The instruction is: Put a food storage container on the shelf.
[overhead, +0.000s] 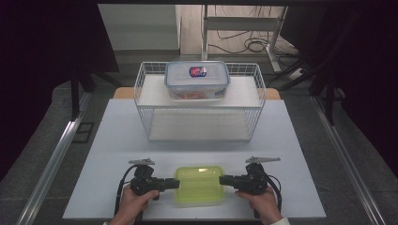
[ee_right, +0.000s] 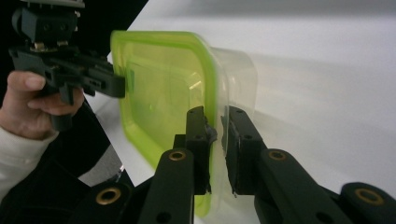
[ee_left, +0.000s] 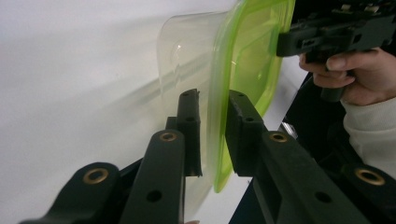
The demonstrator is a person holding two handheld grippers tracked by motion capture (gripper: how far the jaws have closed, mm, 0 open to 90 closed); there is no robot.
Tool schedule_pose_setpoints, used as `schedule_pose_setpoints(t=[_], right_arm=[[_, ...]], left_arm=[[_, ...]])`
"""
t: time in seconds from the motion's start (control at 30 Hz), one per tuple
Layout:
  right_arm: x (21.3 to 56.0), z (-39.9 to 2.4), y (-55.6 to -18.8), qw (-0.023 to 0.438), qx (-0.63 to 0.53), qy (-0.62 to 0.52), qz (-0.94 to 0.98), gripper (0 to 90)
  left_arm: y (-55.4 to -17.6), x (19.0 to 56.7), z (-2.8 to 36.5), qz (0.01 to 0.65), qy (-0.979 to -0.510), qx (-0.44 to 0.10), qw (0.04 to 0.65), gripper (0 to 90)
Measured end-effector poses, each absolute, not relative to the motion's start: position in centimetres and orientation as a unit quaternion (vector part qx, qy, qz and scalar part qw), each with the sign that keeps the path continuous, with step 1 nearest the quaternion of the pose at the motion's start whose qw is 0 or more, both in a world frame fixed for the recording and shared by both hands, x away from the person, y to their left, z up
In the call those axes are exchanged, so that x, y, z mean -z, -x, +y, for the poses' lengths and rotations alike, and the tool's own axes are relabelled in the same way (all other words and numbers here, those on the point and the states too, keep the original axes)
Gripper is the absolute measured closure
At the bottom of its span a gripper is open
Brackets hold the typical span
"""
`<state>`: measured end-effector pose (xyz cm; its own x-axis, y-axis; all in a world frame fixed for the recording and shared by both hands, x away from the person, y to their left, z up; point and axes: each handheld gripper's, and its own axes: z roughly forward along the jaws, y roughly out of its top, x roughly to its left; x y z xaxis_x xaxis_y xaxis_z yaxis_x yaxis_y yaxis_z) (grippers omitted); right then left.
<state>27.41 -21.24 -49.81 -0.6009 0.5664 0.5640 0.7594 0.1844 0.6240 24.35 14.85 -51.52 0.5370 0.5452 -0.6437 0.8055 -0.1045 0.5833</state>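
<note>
Near table edge, my 2 claws, left gripper (overhead: 174,183) and right gripper (overhead: 223,180), are each clamped on opposite rims of the clear rectangular plastic container with lime-green lid (overhead: 199,184); looks light, empty, thin, flexy, slick, so grip the stiffer lid rim.

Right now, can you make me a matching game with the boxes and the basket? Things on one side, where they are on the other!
Things:
1. green-lid box
2. blue-lid box
3. basket
4. left gripper

Places:
A. on top of the basket
B. at the far middle of the table
C. on the green lid's left rim
D. near edge of the table, between both grippers

Pairs: 1-D, 2-A, 3-B, 4-C
</note>
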Motion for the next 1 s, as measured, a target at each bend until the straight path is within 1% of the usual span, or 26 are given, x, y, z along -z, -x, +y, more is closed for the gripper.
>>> schedule_pose_setpoints(t=[0.17,0.7,0.8,0.9,0.93,0.97,1.0], right_arm=[[49.7,-21.2,-27.3,0.095,0.468,0.427,-0.768,80.0],[47.6,-20.9,-27.2,0.068,0.486,0.398,-0.775,79.9],[47.0,-20.7,-27.4,0.062,0.491,0.39,-0.777,79.8],[45.6,-20.4,-27.9,0.05,0.496,0.378,-0.78,79.8],[45.6,-20.4,-27.9,0.05,0.496,0.378,-0.78,79.8],[44.9,-20.3,-28.2,0.044,0.5,0.373,-0.78,79.8],[44.9,-20.3,-28.2,0.044,0.5,0.373,-0.78,79.8]], left_arm=[[-24.1,51.1,14.8,0.449,-0.739,0.119,0.488,77.5],[-23.8,49.2,15.0,0.426,-0.755,0.078,0.492,77.2],[-24.0,48.8,15.1,0.424,-0.756,0.073,0.492,77.0],[-24.4,47.9,15.4,0.421,-0.754,0.067,0.499,77.1],[-24.4,47.9,15.4,0.421,-0.754,0.067,0.499,77.1],[-24.6,47.1,15.5,0.419,-0.752,0.063,0.504,77.2],[-24.6,47.1,15.5,0.419,-0.752,0.063,0.504,77.2]])
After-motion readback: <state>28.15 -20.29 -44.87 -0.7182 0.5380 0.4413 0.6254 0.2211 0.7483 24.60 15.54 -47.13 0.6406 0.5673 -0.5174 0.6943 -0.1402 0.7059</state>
